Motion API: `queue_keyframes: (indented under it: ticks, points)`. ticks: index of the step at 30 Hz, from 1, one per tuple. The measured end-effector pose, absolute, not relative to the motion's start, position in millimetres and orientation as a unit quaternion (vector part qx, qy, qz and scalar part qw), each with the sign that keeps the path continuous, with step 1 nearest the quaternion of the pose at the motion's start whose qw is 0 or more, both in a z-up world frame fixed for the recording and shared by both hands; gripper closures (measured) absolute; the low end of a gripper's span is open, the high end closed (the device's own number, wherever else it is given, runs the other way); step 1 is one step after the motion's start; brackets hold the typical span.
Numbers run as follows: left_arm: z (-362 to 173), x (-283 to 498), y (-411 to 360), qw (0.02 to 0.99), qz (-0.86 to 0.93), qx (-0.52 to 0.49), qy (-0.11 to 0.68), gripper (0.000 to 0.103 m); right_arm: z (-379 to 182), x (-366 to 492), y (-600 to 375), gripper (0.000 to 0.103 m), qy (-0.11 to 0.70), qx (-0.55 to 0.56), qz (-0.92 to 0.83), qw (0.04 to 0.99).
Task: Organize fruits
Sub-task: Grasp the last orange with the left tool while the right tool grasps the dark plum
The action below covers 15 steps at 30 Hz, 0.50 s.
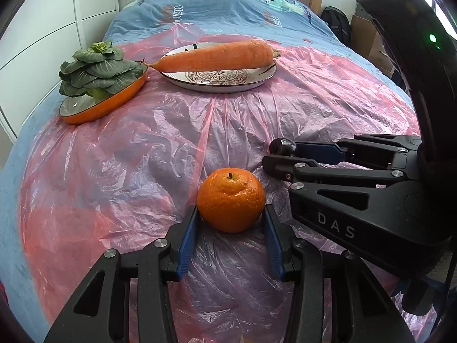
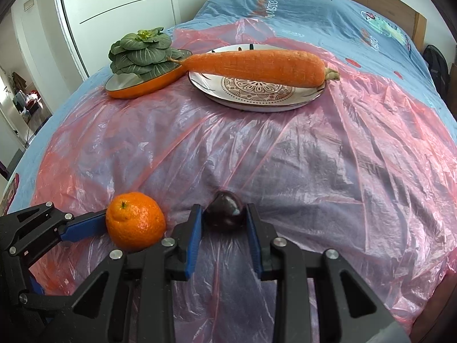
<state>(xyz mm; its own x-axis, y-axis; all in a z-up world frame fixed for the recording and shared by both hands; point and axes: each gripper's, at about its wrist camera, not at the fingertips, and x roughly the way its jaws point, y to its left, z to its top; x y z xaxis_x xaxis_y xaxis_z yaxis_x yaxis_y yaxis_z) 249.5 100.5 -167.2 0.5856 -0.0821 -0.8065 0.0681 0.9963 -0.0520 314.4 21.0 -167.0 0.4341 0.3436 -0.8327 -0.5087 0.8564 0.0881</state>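
Left tongs (image 1: 231,223) clamp the orange (image 1: 230,200), right tongs (image 2: 224,223) clamp the plum (image 2: 225,210), both fruits down on the bed (image 2: 314,171)! Carrot (image 2: 257,65) and greens (image 2: 142,51) sit plated; both fruits need placing.

A bumpy orange mandarin (image 1: 231,200) sits upright, short stem on top, on the pink plastic sheet (image 1: 142,157) near the bed's near edge. Just beside it, to its right, lies a smaller glossy dark purple plum (image 2: 224,210), also on the sheet.
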Motion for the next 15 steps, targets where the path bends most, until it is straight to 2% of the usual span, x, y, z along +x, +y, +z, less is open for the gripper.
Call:
queue_keyframes:
  ticks: [10,12,15]
  points:
    - [-169,251,97,0.89,-0.037,0.005,0.455,0.064,-170,319,31,0.056,0.475,-0.104,0.234,0.842]
    - [-169,250,96,0.89,-0.038,0.007,0.454,0.064,-169,317,33,0.062,0.473,-0.113,0.231,0.843]
    - [-166,248,99,0.891,-0.04,0.001,0.451,0.065,-166,316,33,0.062,0.471,-0.114,0.229,0.844]
